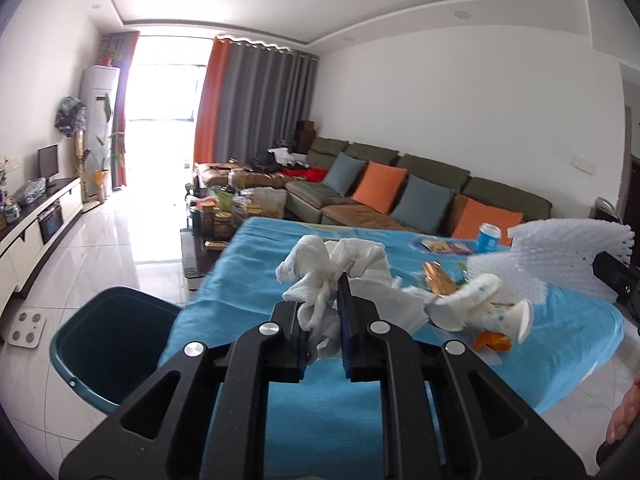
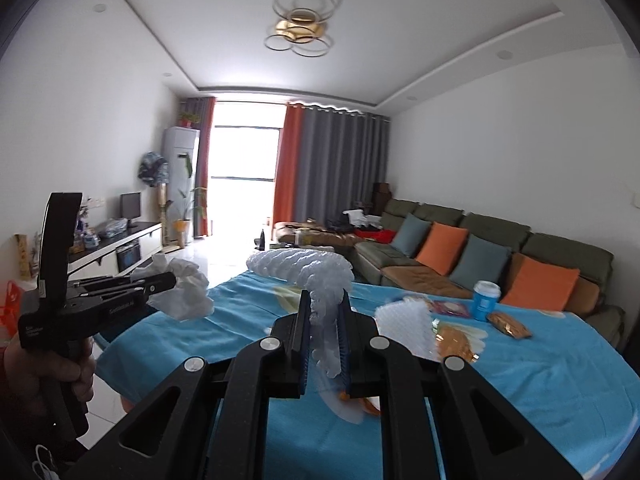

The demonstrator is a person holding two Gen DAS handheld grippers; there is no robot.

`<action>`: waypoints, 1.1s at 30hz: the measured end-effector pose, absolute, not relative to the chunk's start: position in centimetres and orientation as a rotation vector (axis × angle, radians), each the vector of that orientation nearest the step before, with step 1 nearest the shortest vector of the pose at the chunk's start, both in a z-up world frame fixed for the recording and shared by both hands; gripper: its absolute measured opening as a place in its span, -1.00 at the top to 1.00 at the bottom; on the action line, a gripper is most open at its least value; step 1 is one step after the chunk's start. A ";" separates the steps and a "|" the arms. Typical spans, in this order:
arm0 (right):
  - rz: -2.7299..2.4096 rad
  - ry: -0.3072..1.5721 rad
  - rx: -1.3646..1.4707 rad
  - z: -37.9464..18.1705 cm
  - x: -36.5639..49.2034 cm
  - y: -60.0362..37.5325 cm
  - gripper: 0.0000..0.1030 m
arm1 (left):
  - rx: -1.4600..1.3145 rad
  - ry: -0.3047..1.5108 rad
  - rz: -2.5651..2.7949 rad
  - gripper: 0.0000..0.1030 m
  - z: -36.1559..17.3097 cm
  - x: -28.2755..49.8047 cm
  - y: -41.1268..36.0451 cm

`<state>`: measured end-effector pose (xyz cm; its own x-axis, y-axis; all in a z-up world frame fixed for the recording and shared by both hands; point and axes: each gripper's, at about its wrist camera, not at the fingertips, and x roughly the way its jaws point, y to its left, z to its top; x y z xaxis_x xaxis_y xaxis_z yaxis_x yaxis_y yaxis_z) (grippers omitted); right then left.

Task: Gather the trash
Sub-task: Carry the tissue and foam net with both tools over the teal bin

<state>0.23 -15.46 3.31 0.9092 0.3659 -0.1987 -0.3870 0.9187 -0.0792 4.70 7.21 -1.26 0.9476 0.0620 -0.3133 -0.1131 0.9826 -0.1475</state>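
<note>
My left gripper (image 1: 324, 300) is shut on a crumpled white tissue (image 1: 336, 264) and holds it above the left end of the blue-clothed table (image 1: 248, 280). A dark teal trash bin (image 1: 108, 340) stands on the floor just left of the table. My right gripper (image 2: 325, 312) is shut on a white foam net sleeve (image 2: 308, 272), lifted over the table. The left gripper with its tissue (image 2: 184, 288) shows at the left of the right wrist view. The foam net (image 1: 560, 256) shows at the right of the left wrist view.
On the table lie a crushed paper cup (image 1: 480, 308), orange peel (image 1: 492, 340), gold wrappers (image 1: 438, 280), a second foam net (image 2: 408, 328), a snack bag (image 2: 512, 324) and an upright blue can (image 2: 486, 300). A sofa (image 2: 500, 256) runs along the right wall. A cluttered coffee table (image 1: 224, 216) stands beyond.
</note>
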 end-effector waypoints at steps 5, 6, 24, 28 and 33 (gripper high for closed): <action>0.457 0.178 -0.137 3.5 1.9 -13.3 0.79 | -0.171 0.291 0.168 0.75 -0.6 3.9 9.5; 0.472 0.178 -0.142 3.5 2.2 -12.9 0.79 | -0.173 0.287 0.194 0.75 -0.5 3.6 10.2; 0.841 0.315 -0.156 2.3 10.0 0.0 0.78 | -0.187 0.307 0.483 0.73 1.0 -0.5 21.0; 0.934 0.378 -0.176 1.7 11.8 4.8 0.77 | -0.200 0.329 0.508 0.73 0.5 -0.7 22.4; 1.020 0.477 -0.185 0.9 13.2 9.6 0.77 | -0.245 0.382 0.535 0.73 -0.8 -0.3 24.5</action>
